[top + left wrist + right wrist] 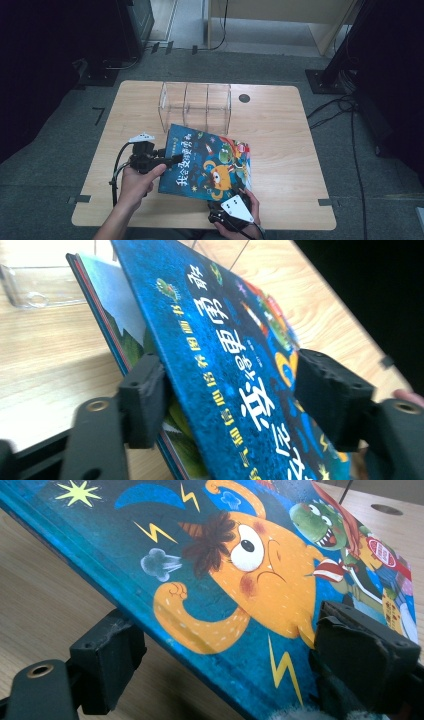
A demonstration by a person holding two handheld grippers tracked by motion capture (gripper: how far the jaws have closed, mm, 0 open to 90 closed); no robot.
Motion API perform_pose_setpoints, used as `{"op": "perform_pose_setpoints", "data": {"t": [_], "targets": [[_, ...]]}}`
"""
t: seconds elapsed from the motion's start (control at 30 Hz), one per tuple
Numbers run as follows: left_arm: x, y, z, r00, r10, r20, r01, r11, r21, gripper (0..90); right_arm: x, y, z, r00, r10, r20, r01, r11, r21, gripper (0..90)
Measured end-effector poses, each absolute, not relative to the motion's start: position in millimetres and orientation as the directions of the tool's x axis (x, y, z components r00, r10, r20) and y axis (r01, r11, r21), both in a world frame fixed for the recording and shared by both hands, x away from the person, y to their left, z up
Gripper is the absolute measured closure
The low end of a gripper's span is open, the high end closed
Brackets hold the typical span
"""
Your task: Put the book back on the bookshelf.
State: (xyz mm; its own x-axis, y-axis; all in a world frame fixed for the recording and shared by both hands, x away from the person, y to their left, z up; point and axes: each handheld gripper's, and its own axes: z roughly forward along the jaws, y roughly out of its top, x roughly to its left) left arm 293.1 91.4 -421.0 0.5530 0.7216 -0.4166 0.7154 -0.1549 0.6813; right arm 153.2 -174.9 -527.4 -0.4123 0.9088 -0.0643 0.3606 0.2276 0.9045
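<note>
A blue picture book (207,162) with an orange cartoon monster on its cover is held tilted over the wooden table (285,135). My right gripper (235,194) is shut on the book's (225,555) near edge, one pad under it and one on the cover. My left gripper (172,159) sits at the book's left edge. In the left gripper view the book (200,305) passes between the wide-set jaws of the left gripper (227,365). One pad lies against its underside; the other stands off the cover. Thin layers show beneath the cover.
A clear plastic divider box (195,105) with three compartments stands empty behind the book, also seen as the clear box (30,290). A round cable hole (244,98) sits at the table's far side. Dark stands and cables ring the table on the floor.
</note>
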Motion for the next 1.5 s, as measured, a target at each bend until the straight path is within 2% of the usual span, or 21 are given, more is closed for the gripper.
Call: {"op": "perform_pose_setpoints", "data": {"t": [0.17,0.27,0.37,0.47,0.57,0.63,0.77,0.83,1.0,1.1,1.3,1.4,1.5], "targets": [[292,89,-422,0.569,0.75,-0.338,0.693,-0.215,0.688,29.5,154,-174,-528,-0.414,0.908,-0.068,0.364,0.234,0.901,12.8],[289,88,-421,0.567,0.782,-0.259,0.673,-0.259,0.693,25.0,154,-174,-528,-0.411,0.91,-0.061,0.365,0.226,0.903,12.9],[290,89,-423,0.58,0.772,-0.261,0.682,-0.284,0.674,25.6,154,-174,-528,-0.407,0.911,-0.071,0.356,0.229,0.906,13.1],[295,96,-432,0.514,0.82,-0.252,0.714,-0.246,0.656,23.1,154,-173,-528,-0.41,0.909,-0.077,0.352,0.236,0.906,13.1],[300,107,-445,0.461,0.819,-0.341,0.769,-0.177,0.614,24.0,155,-174,-527,-0.41,0.91,-0.062,0.357,0.223,0.907,13.1],[302,112,-450,0.454,0.779,-0.433,0.798,-0.14,0.586,22.9,155,-175,-527,-0.411,0.91,-0.054,0.361,0.217,0.907,13.1],[308,116,-453,0.418,0.746,-0.519,0.829,-0.079,0.554,26.1,155,-175,-527,-0.412,0.91,-0.048,0.363,0.212,0.908,13.1],[312,115,-453,0.412,0.723,-0.554,0.841,-0.068,0.537,30.8,155,-175,-527,-0.413,0.909,-0.051,0.361,0.215,0.908,13.1],[319,109,-453,0.422,0.701,-0.575,0.861,-0.111,0.497,39.5,155,-174,-527,-0.416,0.907,-0.06,0.358,0.224,0.906,13.1],[324,108,-452,0.429,0.691,-0.582,0.867,-0.133,0.48,51.8,155,-176,-527,-0.416,0.908,-0.044,0.363,0.21,0.908,13.1],[335,112,-448,0.433,0.638,-0.637,0.885,-0.165,0.436,57.4,156,-177,-527,-0.411,0.911,-0.033,0.373,0.201,0.906,13.1],[338,117,-446,0.396,0.594,-0.701,0.908,-0.135,0.398,64.7,156,-178,-527,-0.414,0.91,-0.017,0.382,0.19,0.904,13.1],[339,119,-443,0.381,0.573,-0.725,0.915,-0.121,0.385,68.4,156,-179,-526,-0.415,0.91,-0.006,0.383,0.181,0.906,13.2]]}}
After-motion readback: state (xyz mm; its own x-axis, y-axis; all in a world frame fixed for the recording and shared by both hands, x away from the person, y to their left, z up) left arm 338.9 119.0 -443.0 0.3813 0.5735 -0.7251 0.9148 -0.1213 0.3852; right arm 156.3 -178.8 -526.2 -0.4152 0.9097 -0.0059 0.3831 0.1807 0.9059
